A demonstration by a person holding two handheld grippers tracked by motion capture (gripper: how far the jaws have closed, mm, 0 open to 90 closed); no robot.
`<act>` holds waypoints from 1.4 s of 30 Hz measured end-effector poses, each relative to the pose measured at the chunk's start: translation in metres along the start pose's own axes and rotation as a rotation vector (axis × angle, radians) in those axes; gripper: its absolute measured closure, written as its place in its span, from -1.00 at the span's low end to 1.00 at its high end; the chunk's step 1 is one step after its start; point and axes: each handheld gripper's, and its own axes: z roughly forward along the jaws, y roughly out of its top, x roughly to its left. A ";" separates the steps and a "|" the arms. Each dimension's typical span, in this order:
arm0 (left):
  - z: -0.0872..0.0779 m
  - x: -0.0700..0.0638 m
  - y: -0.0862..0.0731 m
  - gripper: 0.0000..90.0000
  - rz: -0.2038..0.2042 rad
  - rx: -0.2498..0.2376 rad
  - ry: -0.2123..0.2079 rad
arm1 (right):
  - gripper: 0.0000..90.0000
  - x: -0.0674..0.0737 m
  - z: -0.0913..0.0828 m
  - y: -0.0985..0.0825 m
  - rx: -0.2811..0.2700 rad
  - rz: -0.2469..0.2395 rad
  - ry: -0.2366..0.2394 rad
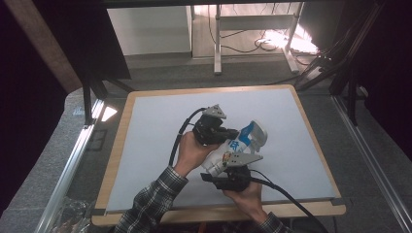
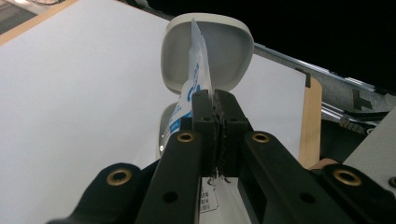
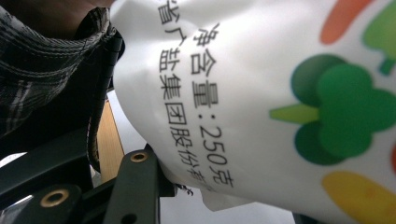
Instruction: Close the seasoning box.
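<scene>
- The bag (image 1: 238,148), a white printed pouch with blue lettering, is held tilted above the middle of the bench (image 1: 145,145), its upper end over a small white bowl (image 2: 208,51).
- It is judged soft and slack, filled with something loose (a net weight is printed on its side), so it is likely to sag and shift when tipped; the film looks smooth and may slip.
- A flat sealed edge is best pinched, and the full body cradled.
- The left gripper (image 2: 215,112) is clenched tight on the thin upper edge of the bag.
- The right gripper (image 1: 233,170) is closed partway, its jaws grasping the plump lower body.
</scene>
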 end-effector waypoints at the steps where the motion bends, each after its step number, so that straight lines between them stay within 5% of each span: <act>1: 0.000 0.000 0.000 0.96 -0.003 -0.002 0.000 | 0.29 0.000 0.000 0.000 -0.001 0.000 0.001; 42: 0.002 0.003 0.002 0.94 -0.011 0.011 -0.024 | 0.29 0.002 -0.002 0.003 -0.011 0.013 0.022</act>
